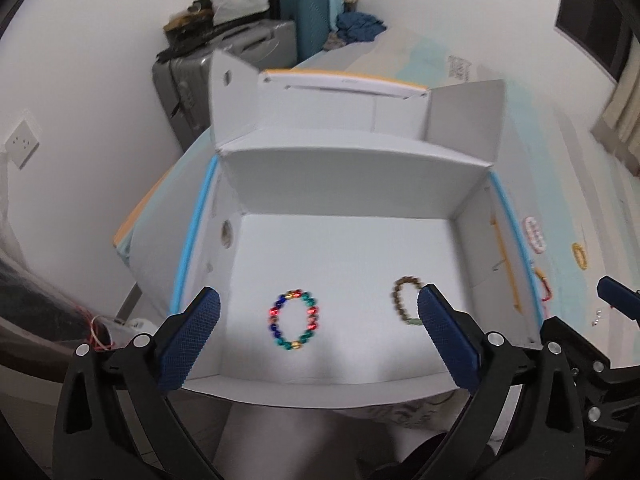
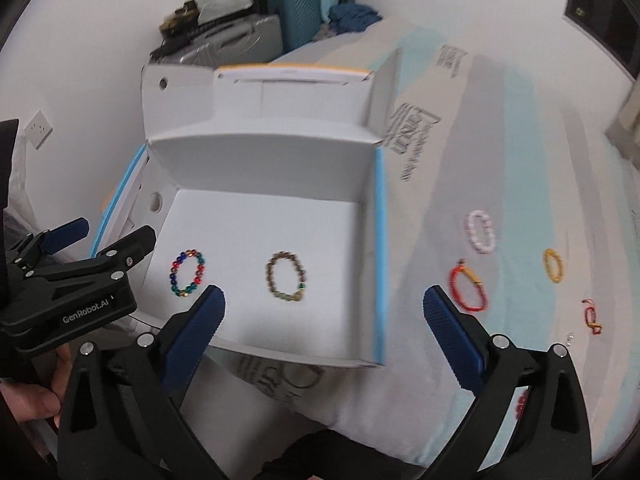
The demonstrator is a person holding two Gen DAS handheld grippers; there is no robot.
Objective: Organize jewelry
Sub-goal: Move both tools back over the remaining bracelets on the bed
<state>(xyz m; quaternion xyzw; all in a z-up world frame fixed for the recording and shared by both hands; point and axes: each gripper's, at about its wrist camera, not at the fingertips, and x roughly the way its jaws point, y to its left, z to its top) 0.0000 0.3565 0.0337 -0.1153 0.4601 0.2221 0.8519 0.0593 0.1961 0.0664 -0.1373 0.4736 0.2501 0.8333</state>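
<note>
1. Jewelry lies in two places: a multicoloured bead bracelet [image 1: 294, 320] and a brown bead bracelet [image 2: 286, 280] rest apart on the floor of the open white box [image 1: 352, 184].
2. Outside the box's blue-edged right wall, a pink bracelet [image 2: 481, 232], a yellow ring [image 2: 553, 265], a red cord bracelet [image 2: 468, 288] and a small red knot [image 2: 592, 316] lie spread on the printed sheet [image 2: 520, 152].
3. The left gripper [image 1: 318, 332] hangs over the box's near edge, fingers spread wide, nothing between them.
4. The right gripper [image 2: 324, 328] straddles the box's right wall, fingers likewise spread and empty.
5. Box floor around both bracelets is bare.
</note>
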